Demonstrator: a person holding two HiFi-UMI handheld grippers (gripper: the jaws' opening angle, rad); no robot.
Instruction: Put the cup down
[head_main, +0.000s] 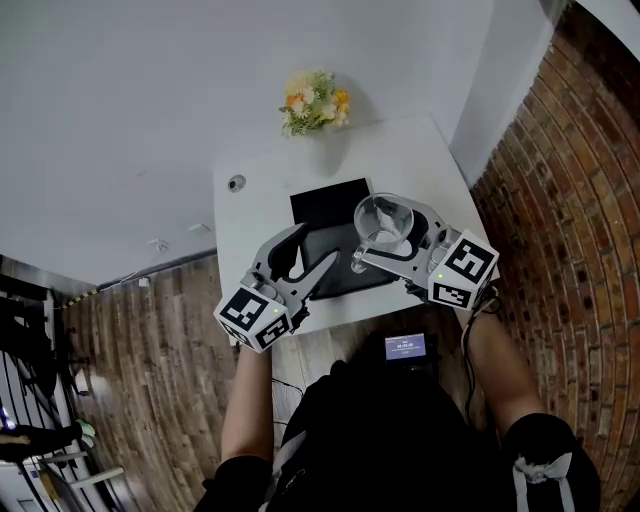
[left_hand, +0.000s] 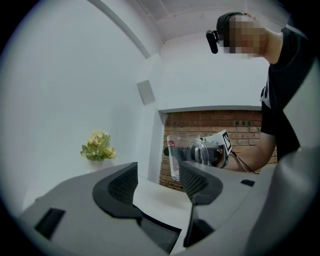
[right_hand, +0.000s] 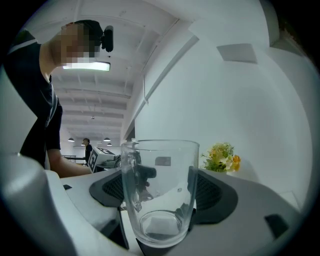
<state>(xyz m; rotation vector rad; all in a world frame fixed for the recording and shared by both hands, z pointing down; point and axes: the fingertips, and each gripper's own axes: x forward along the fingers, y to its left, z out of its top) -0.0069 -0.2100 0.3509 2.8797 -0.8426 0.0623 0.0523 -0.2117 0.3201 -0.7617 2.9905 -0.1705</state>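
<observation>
A clear glass cup (head_main: 383, 214) with a handle stands upright between the jaws of my right gripper (head_main: 388, 248), which is shut on it. It hangs just above the black mat (head_main: 328, 203) on the white table (head_main: 410, 150). In the right gripper view the cup (right_hand: 160, 195) fills the gap between the ribbed pads (right_hand: 212, 192) and looks empty. My left gripper (head_main: 314, 255) hovers over the mat's near left edge, open and empty. From the left gripper view, the open jaws of the left gripper (left_hand: 157, 182) frame the cup (left_hand: 176, 159) off to the right.
A small bunch of yellow and orange flowers (head_main: 315, 100) stands at the table's far edge. A small round fitting (head_main: 236, 183) sits at the far left corner. A brick wall (head_main: 575, 200) runs along the right, and the floor (head_main: 150, 350) is wood. A small screen (head_main: 405, 347) is at the person's waist.
</observation>
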